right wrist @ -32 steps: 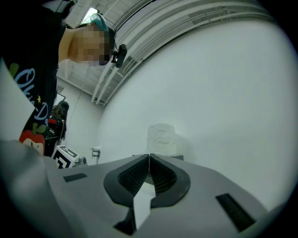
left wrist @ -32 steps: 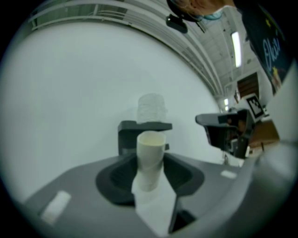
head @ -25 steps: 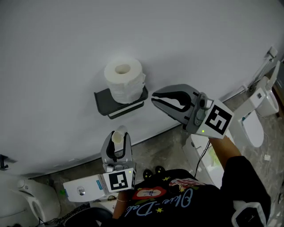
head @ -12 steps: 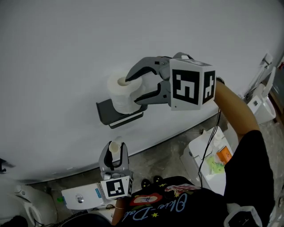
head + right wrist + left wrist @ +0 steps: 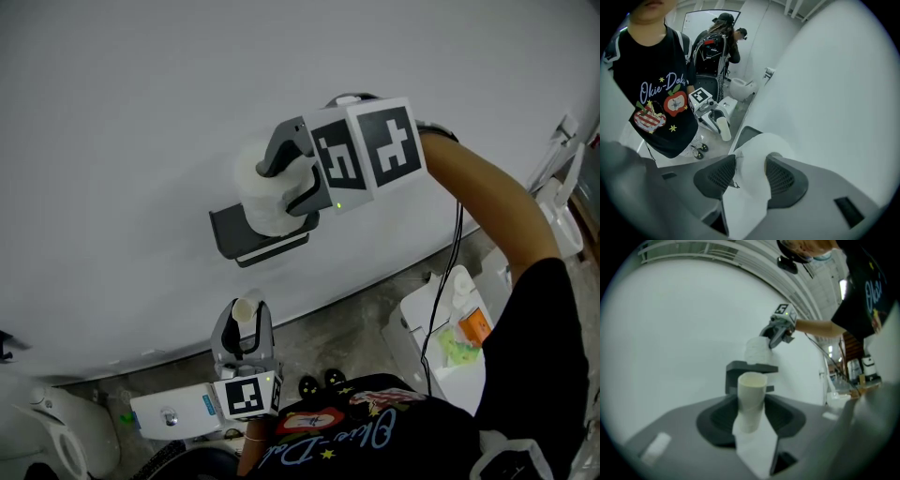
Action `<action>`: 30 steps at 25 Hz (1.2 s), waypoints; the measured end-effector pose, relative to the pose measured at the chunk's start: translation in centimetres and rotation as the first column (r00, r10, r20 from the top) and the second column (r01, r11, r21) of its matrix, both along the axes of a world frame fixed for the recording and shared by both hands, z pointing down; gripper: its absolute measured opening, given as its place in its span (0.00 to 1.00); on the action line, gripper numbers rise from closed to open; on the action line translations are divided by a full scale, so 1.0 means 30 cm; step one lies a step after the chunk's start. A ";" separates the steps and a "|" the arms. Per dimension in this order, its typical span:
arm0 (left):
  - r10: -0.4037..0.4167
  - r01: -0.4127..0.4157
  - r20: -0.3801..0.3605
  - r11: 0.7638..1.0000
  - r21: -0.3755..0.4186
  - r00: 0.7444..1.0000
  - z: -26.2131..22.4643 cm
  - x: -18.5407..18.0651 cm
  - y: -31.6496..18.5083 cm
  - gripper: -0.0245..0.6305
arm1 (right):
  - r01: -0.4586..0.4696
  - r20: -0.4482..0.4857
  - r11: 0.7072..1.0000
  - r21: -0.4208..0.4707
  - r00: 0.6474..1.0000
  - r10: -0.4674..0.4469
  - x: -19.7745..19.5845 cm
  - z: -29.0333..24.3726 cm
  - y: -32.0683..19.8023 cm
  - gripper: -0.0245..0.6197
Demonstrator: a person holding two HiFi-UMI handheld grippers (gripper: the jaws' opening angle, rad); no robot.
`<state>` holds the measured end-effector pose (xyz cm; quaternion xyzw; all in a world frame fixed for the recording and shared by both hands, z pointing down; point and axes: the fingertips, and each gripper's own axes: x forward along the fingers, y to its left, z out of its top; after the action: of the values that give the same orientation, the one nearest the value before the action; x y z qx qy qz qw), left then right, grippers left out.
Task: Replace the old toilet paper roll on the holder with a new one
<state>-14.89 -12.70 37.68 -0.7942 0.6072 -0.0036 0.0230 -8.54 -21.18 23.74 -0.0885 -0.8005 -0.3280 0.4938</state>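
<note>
Right gripper (image 5: 287, 178): jaws opening, straddling the new toilet roll (image 5: 262, 204) on the holder (image 5: 225, 231). Left gripper (image 5: 245, 328): jaws clamped on the cardboard tube (image 5: 752, 397).

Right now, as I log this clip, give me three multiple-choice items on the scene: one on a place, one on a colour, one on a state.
1. Where is the full white roll?
A) on the floor
B) standing on the holder
C) inside a cabinet

2. What colour is the holder?
A) dark grey
B) white
C) orange

3. What state is the left tool in?
A) open and empty
B) shut on the full roll
C) shut on an empty cardboard tube

Answers:
1 B: the roll stands upright on the holder's shelf, with the right tool astride it, its jaws opening.
2 A: the head view shows it dark grey.
3 C: the left gripper view shows the tube clamped upright between its jaws.
</note>
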 end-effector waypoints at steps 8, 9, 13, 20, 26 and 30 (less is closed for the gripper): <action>0.013 -0.013 0.000 1.000 -0.008 1.000 0.015 0.013 0.000 0.30 | -0.065 0.130 0.998 -0.026 0.989 0.068 0.028 -0.015 0.009 0.33; 0.017 -0.017 0.002 1.000 -0.008 1.000 0.016 0.018 -0.001 0.30 | -0.071 0.193 0.997 -0.042 0.978 0.077 0.040 -0.031 0.014 0.33; 0.029 -0.029 0.021 0.999 -0.019 0.999 0.015 0.035 -0.020 0.30 | -0.067 0.510 0.990 -0.125 0.852 0.122 0.120 -0.130 0.043 0.32; 0.084 -0.082 0.047 0.996 -0.031 0.995 0.011 0.088 -0.061 0.30 | -0.045 0.802 0.926 -0.374 0.486 0.348 0.371 -0.082 0.114 0.32; 0.105 -0.102 0.065 0.994 -0.044 0.992 0.007 0.129 -0.069 0.30 | -0.041 0.788 0.819 -0.573 0.247 0.564 0.520 0.189 0.096 0.32; 0.115 -0.110 0.077 0.992 -0.066 0.990 0.028 0.134 -0.048 0.30 | 0.012 0.728 0.741 -0.672 0.195 0.657 0.494 0.348 0.066 0.32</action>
<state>-10.85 -14.13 38.53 -0.8267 0.5596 -0.0531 0.0235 6.28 -19.19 34.19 0.1714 -0.9815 0.0476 -0.0712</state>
